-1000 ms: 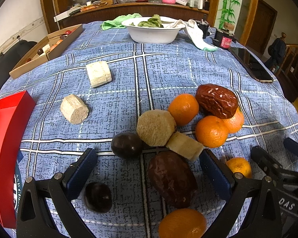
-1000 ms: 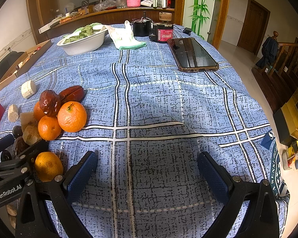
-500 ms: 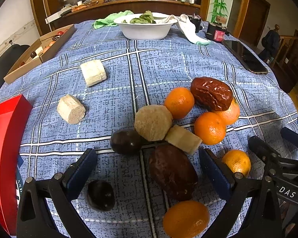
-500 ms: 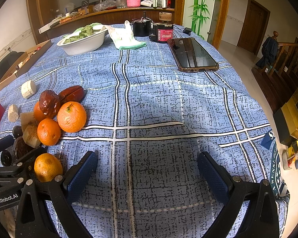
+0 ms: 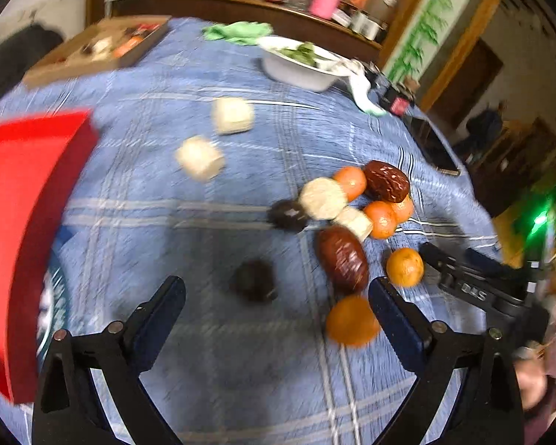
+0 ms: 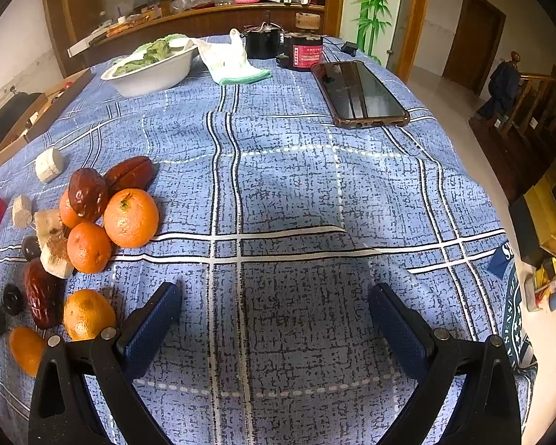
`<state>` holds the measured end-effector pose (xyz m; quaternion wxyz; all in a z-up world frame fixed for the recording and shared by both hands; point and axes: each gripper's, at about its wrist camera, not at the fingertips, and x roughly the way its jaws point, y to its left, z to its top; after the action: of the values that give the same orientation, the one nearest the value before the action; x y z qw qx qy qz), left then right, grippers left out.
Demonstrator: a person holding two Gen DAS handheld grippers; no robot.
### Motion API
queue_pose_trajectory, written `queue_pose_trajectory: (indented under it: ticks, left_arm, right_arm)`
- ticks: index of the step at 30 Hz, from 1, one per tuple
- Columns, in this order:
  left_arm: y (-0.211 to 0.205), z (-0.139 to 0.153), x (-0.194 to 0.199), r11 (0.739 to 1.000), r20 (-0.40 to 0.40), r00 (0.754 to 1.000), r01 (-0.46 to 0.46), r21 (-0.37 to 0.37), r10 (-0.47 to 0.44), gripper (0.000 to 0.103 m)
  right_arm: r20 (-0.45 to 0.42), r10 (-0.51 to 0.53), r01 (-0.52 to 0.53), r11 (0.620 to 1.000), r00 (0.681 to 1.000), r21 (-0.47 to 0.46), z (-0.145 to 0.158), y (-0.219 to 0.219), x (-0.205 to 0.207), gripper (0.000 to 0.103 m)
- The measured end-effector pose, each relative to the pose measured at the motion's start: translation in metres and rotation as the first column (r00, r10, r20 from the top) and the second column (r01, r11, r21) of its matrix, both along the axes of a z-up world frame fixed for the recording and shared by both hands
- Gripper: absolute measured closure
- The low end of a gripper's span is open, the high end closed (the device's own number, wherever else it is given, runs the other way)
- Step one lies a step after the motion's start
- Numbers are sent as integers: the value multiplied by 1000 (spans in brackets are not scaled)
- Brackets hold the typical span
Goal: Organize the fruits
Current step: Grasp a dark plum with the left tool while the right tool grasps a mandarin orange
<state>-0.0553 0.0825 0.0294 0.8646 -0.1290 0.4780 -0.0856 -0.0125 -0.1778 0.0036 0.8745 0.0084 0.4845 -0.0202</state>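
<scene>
Fruit lies in a loose heap on the blue plaid cloth [image 6: 278, 170], toward the left side of the table: oranges [image 6: 131, 217], wrinkled red dates [image 5: 342, 254], pale cut chunks [image 5: 322, 198] and 2 small dark round fruits [image 5: 254, 280]. The left gripper [image 5: 276, 309] is spread wide with nothing between its pads, and its view is smeared by motion. Straight ahead of it, just beyond the fingertips, sits the nearer dark fruit; the big date lies ahead and to the right, its long axis running roughly away from the camera with a slight lean, and an orange [image 5: 352, 320] sits just beside the right fingertip. The left gripper is plainly the nearer one to the heap, so the next pick looks like its job. The right gripper [image 6: 276, 319], likewise released and empty, hovers over bare cloth with the heap off to its left; from its own view the closest orange [image 6: 87, 313] lies just beside its left finger. A red box [image 5: 22, 222] stands at the far left, 2 stray pale chunks [image 5: 200, 157] lie apart between it and the heap, and a white bowl [image 6: 155, 72] of greens, a phone [image 6: 359, 92] and a red-labelled jar [image 6: 307, 52] sit farther off. The jar's writing is too small to read; the other gripper's body shows letters, upside down and blurred, that I cannot make out.
</scene>
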Motion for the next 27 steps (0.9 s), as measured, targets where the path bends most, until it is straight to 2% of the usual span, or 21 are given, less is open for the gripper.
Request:
queue_pose_trajectory:
  ticks: [2, 6, 8, 10, 12, 14, 16, 18, 20, 21, 23, 27]
  left_arm:
    - [20, 5, -12, 1000, 2, 1000, -15, -12, 15, 4]
    - [62, 27, -34, 996, 80, 994, -73, -47, 77, 4]
    - [88, 47, -49, 990, 158, 979, -115, -83, 127, 4]
    - [105, 63, -60, 986, 231, 960, -147, -76, 161, 4]
    - [115, 75, -66, 981, 293, 937, -194, -10, 188, 4]
    - [118, 78, -67, 975, 320, 927, -220, 34, 198, 4]
    - [116, 75, -64, 976, 314, 930, -214, 43, 190, 4]
    - [113, 66, -59, 985, 271, 949, -171, 14, 160, 12]
    - [107, 53, -50, 994, 209, 972, -105, -21, 107, 43]
    - [104, 48, -47, 996, 183, 979, -85, -31, 89, 52]
    - [101, 39, -42, 997, 148, 986, -69, -43, 75, 53]
    - [89, 35, -40, 999, 148, 988, -33, -28, 37, 52]
  right_arm:
    - [3, -1, 1, 1000, 1000, 0, -1, -1, -1, 1]
    - [16, -25, 26, 999, 1000, -33, 3, -2, -3, 5]
    - [97, -66, 71, 996, 993, -51, 19, -3, -16, 8]
    - [209, -68, 68, 998, 976, 8, 43, -1, -40, 8]
    - [353, -49, 40, 999, 934, 32, 69, 9, -70, 1]
    - [410, 22, -55, 996, 912, 68, 82, 26, -90, 0]
    - [328, 101, -137, 986, 939, 90, 80, 45, -88, 0]
    - [241, 192, -228, 965, 951, 128, 70, 65, -85, 2]
    - [207, 261, -295, 943, 943, 152, 60, 85, -85, 10]
    - [191, 292, -323, 933, 937, 158, 54, 94, -86, 12]
    - [163, 345, -370, 915, 924, 162, 44, 112, -87, 18]
    - [130, 373, -388, 914, 919, 119, 31, 129, -81, 21]
